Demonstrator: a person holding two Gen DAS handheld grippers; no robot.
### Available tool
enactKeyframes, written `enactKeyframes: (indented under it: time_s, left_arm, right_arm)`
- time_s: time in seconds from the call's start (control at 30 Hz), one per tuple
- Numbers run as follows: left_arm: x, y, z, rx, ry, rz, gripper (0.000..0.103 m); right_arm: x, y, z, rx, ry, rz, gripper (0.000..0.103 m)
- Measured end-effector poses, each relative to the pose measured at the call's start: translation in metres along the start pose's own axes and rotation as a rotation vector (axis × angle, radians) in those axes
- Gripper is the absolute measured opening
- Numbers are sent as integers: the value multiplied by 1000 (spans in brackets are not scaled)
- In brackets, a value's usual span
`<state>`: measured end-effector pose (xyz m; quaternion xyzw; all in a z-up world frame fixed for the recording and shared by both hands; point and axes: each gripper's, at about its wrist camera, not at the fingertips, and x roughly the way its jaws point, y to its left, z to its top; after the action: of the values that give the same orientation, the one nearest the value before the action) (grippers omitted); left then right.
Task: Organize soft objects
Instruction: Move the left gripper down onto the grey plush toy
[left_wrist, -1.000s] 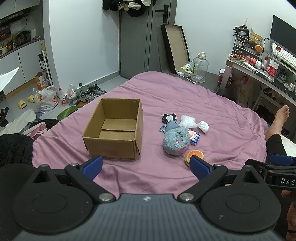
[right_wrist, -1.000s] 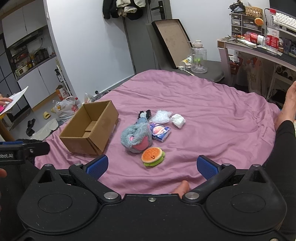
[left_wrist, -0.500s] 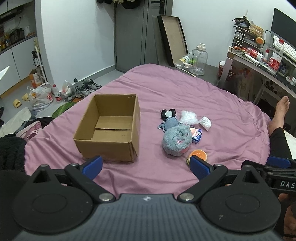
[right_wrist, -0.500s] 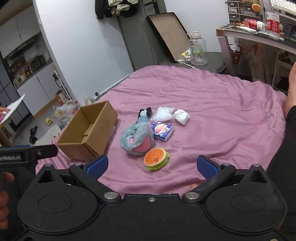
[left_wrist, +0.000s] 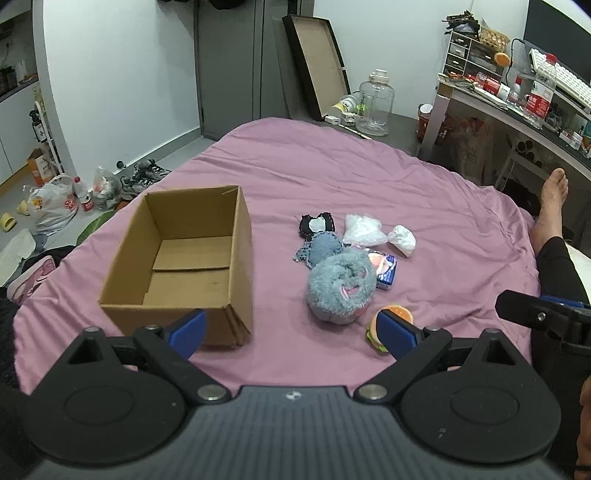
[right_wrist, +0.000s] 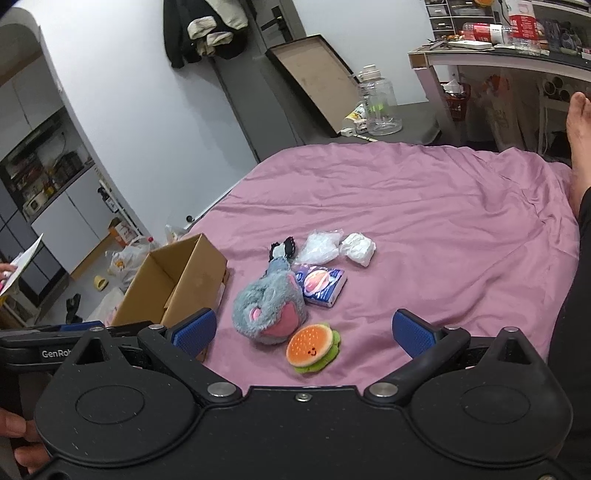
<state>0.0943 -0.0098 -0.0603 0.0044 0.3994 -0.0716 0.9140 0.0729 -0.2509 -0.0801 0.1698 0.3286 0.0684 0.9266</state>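
Note:
An open, empty cardboard box (left_wrist: 184, 258) (right_wrist: 173, 284) sits on the pink bed. To its right lies a cluster of soft things: a grey-blue plush (left_wrist: 341, 290) (right_wrist: 269, 308), a burger plush (left_wrist: 400, 314) (right_wrist: 314, 347), a tissue pack (left_wrist: 386, 269) (right_wrist: 321, 286), a denim and black cloth piece (left_wrist: 319, 240) (right_wrist: 280, 254), a clear plastic bag (left_wrist: 362, 229) (right_wrist: 319, 245) and a white wad (left_wrist: 402, 240) (right_wrist: 356, 249). My left gripper (left_wrist: 291, 328) is open and empty near the box. My right gripper (right_wrist: 303, 332) is open and empty, just short of the burger plush.
The pink bedsheet (left_wrist: 351, 173) covers the whole bed. A person's leg and foot (left_wrist: 550, 206) lie at the right edge. A desk (left_wrist: 517, 107) with clutter stands at the right. A water jug (left_wrist: 376, 103) and a leaning frame (left_wrist: 317, 66) stand beyond the bed. Bags and shoes (left_wrist: 74, 195) lie on the floor to the left.
Both grippers have moved forward and lower toward the box and the toys, which now look larger. The right view has tilted. Nothing on the bed has moved.

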Motion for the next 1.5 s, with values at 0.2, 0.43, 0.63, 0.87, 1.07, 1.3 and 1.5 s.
enactKeyframes:
  time_s: [0.2, 0.43, 0.63, 0.87, 1.07, 1.3, 1.5]
  left_arm:
    - [15, 3, 7, 18, -12, -31, 97]
    - [34, 4, 14, 22, -3, -71, 96]
    - [53, 9, 21, 10, 23, -103, 81]
    - [79, 13, 33, -12, 76, -163, 72]
    - [102, 14, 37, -52, 116, -204, 71]
    - [126, 11, 37, -93, 170, -220, 62]
    - [144, 14, 35, -139, 217, -229, 53]
  right_arm:
    - [10, -2, 5, 37, -21, 14, 98]
    - [37, -3, 5, 100, 9, 54, 92]
    - [60, 1, 11, 141, 48, 74, 83]
    - [88, 1, 12, 186, 102, 80, 77]
    - [110, -3, 17, 230, 132, 67, 67]
    - [135, 1, 22, 210, 176, 62, 64]
    - [152, -4, 21, 214, 220, 48, 54]
